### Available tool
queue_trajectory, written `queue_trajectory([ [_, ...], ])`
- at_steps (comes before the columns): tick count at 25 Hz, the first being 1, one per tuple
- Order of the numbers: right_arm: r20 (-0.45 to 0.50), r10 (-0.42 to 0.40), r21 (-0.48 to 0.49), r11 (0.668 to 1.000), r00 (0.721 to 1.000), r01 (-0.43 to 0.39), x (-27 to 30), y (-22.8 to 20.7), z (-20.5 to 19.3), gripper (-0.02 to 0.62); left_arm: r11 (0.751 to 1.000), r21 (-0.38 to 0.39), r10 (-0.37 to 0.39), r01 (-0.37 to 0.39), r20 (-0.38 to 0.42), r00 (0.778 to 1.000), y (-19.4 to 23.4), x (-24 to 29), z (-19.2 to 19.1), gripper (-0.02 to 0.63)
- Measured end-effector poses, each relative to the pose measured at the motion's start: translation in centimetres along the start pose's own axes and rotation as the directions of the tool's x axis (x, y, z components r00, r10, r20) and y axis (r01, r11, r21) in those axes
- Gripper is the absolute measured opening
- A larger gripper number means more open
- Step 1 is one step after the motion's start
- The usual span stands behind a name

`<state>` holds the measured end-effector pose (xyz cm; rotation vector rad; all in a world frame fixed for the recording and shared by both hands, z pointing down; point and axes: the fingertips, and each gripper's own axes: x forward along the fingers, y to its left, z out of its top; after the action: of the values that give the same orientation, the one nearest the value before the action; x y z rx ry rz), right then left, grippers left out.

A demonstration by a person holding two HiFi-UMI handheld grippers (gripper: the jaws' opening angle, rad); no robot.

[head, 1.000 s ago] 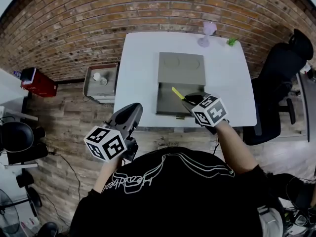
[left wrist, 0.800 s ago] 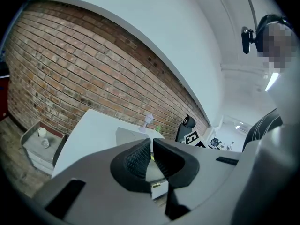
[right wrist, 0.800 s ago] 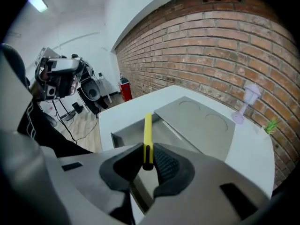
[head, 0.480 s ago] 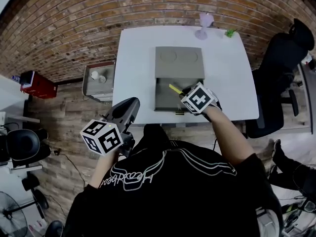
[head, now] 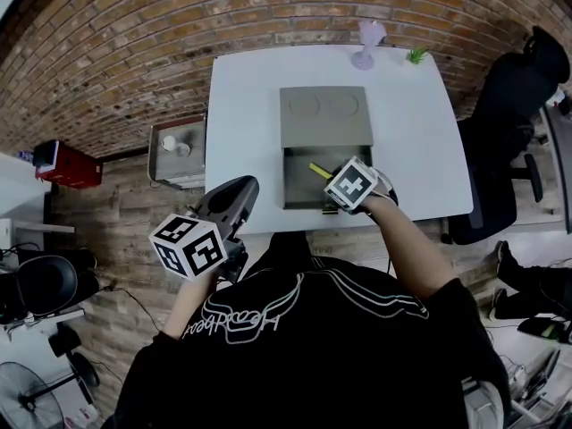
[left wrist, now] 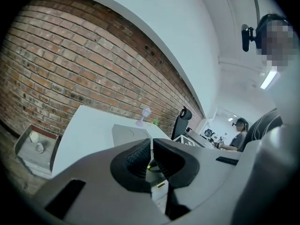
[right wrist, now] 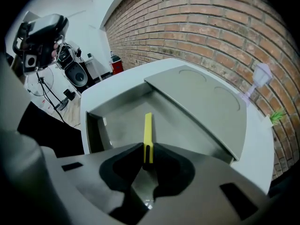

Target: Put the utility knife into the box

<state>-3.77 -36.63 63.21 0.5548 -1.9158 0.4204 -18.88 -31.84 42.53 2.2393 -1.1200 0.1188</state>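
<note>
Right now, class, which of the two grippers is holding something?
The right gripper: its jaws grip the yellow utility knife over the open grey box. The left gripper, held apart from the box, has its jaws closed on nothing.

Before you stands a white table (head: 241, 96), its far edge against the brick wall (head: 134, 52). Near the middle of its near edge lies a grey box (head: 298, 184), open, with its flat lid (head: 324, 116) stretched out behind it toward the wall. At the far edge a small purple goblet (head: 365, 45) stands upright, and just to its right sits a little green sprig (head: 416, 55), well apart from the box.
</note>
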Motion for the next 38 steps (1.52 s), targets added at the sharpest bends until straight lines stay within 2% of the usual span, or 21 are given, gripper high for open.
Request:
queue_trajectory([
  [3, -0.031, 0.007, -0.001, 1.0, 1.0, -0.007, 0.7, 0.1, -0.5, 0.069, 1.0, 0.001, -0.013, 0.013, -0.013, 1.0, 0.3, 0.5, -0.1, 0.041],
  [9, -0.02, 0.039, -0.004, 0.999, 0.999, -0.039, 1.1, 0.3, -0.1, 0.07, 1.0, -0.021, -0.021, 0.021, -0.028, 0.999, 0.9, 1.1, -1.1, 0.041],
  [14, 0.012, 0.009, -0.034, 0.999, 1.0, -0.009, 1.1, 0.1, 0.1, 0.073, 0.999, -0.022, -0.033, 0.032, -0.03, 0.999, 0.9, 1.3, -1.4, 0.041],
  [16, -0.017, -0.032, -0.033, 0.999, 0.999, 0.031, 0.6, -0.6, -0.6, 0.098, 0.999, -0.019, -0.032, 0.031, -0.03, 0.999, 0.8, 1.2, -1.4, 0.041],
  [18, -0.023, -0.043, -0.028, 0.999, 0.999, 0.043, 0.4, -0.9, -0.9, 0.164, 0.999, -0.02, -0.031, 0.03, -0.031, 0.999, 0.8, 1.2, -1.4, 0.041],
  [22, 0.043, -0.024, -0.031, 0.999, 0.999, 0.026, -0.6, 0.0, 0.0, 0.2, 0.999, -0.017, -0.035, 0.034, -0.033, 0.999, 0.5, 1.0, -1.7, 0.041],
  [26, 0.181, 0.05, -0.019, 0.999, 0.982, -0.047, -2.9, 1.9, 1.7, 0.247, 0.999, -0.006, -0.047, 0.047, -0.035, 0.998, -0.4, 1.1, -1.6, 0.041],
  [29, 0.319, 0.104, 0.008, 0.994, 0.942, -0.113, -5.9, 3.0, 2.8, 0.252, 0.998, 0.005, -0.065, 0.066, -0.038, 0.997, -1.2, 1.4, -1.5, 0.041],
  [32, 0.459, 0.151, 0.055, 0.979, 0.876, -0.197, -9.5, 3.9, 3.5, 0.241, 0.995, 0.021, -0.097, 0.098, -0.042, 0.994, -2.6, 1.7, -1.4, 0.041],
  [34, 0.536, 0.146, 0.068, 0.974, 0.831, -0.215, -12.2, 4.3, 3.8, 0.198, 0.991, 0.039, -0.128, 0.13, -0.042, 0.991, -4.0, 1.8, -1.2, 0.041],
  [38, 0.687, 0.149, 0.073, 0.96, 0.711, -0.271, -17.4, 5.2, 4.6, 0.117, 0.981, 0.071, -0.179, 0.181, -0.033, 0.983, -6.1, 1.9, -0.6, 0.041],
])
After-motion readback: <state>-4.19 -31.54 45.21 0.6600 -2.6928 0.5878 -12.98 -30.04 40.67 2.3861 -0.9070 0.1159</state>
